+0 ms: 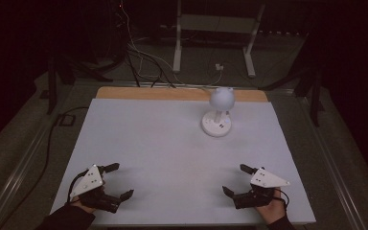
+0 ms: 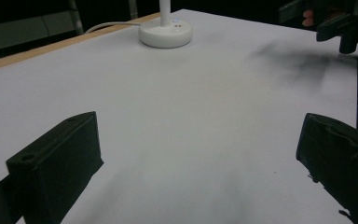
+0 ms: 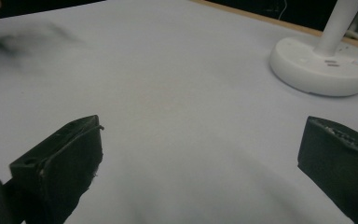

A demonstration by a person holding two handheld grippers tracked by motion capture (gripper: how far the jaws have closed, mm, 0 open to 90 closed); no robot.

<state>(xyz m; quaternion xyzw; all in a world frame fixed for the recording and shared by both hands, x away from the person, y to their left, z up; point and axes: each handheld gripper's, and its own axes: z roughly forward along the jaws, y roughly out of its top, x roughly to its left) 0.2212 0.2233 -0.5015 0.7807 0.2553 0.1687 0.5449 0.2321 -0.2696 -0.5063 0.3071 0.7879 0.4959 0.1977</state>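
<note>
A small white desk lamp [image 1: 217,111] stands on the far middle-right of the white table top [image 1: 163,143], its round head tilted over a round base [image 2: 165,33] [image 3: 324,65]. My left gripper [image 1: 119,181] rests at the near left corner, jaws wide apart with nothing between them. At the near right, my right gripper [image 1: 235,179] is held in a hand, open and holding nothing. Both sit well short of the lamp. The left gripper view catches the right gripper [image 2: 335,23] at its top right edge.
A wooden strip [image 1: 182,94] runs along the table's far edge. The lamp's white cable [image 2: 112,25] trails off the back. Beyond, on the dark floor, are a white stand's legs [image 1: 213,43] and loose cables [image 1: 139,57].
</note>
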